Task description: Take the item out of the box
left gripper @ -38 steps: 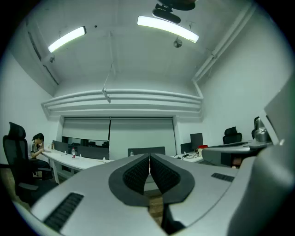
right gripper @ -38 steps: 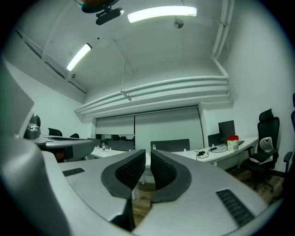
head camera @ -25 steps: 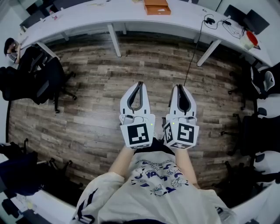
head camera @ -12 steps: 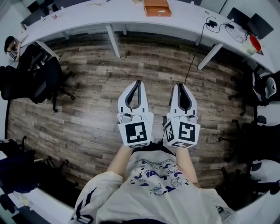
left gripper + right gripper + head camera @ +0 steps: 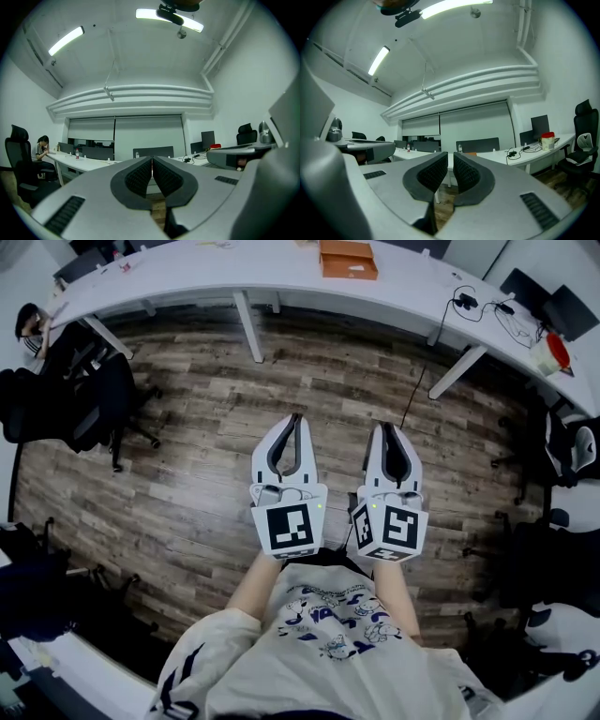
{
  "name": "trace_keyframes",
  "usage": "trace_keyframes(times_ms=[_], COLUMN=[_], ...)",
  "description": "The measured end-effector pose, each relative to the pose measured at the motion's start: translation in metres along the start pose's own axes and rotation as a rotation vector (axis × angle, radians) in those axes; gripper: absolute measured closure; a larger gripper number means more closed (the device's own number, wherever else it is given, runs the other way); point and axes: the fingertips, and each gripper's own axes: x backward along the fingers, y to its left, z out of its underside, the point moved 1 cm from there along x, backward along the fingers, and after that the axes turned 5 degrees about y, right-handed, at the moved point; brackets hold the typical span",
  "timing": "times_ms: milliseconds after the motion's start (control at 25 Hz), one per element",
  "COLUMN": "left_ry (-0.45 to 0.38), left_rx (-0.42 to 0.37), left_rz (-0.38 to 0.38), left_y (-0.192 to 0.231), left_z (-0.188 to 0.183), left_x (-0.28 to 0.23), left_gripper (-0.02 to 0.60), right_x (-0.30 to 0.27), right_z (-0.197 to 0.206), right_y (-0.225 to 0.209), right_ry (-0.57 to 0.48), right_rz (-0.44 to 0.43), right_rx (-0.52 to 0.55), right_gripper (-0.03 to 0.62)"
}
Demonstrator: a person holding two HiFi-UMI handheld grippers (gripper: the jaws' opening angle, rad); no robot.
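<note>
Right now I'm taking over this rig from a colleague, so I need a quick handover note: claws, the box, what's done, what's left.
Left claw: shut, empty, pointing level.
Right claw: shut, empty, alongside the other.
The orange box sits on the long white table across the wooden floor, far out of reach; its contents can't be seen from here.
Done: nothing, the box is untouched.
Left: walk to the table, reach into the box, take out what it holds.
</note>
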Motion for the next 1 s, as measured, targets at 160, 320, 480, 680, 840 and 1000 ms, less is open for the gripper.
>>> trace_keyframes(times_ms=[160, 320, 480, 680, 840, 1000], left_ry=[-0.013, 0.015, 0.02, -0.016, -0.006, -0.016], left_rx=[0.02, 0.01, 0.006, 0.032, 0.016, 0.016], left_rz=[-0.011, -0.004, 0.008, 0.008, 0.015, 0.031], left_y=[0.007, 0.008, 0.008, 0.019, 0.038, 0.053], left_z=[0.001, 0.007, 0.008, 0.0, -0.001, -0.011], left_x=[-0.015, -0.037, -0.065, -0.108, -0.145, -0.186], left_gripper=[0.563, 0.563, 0.563, 0.563, 0.562, 0.563], right_x=[-0.013, -0.032, -0.059, -0.102, -0.14, -0.182], right_z=[0.001, 0.004, 0.002, -0.004, -0.008, -0.021], right_y=[-0.002, -0.011, -0.02, -0.028, -0.026, -0.028], right_ry=[0.002, 0.008, 0.009, 0.006, 0.005, -0.002], right_rz=[0.003, 0.013, 0.022, 0.033, 0.046, 0.062], right_rx=[0.004, -0.003, -0.005, -0.017, -0.023, -0.027], right_gripper=[0.537, 0.537, 0.537, 0.537, 0.537, 0.537])
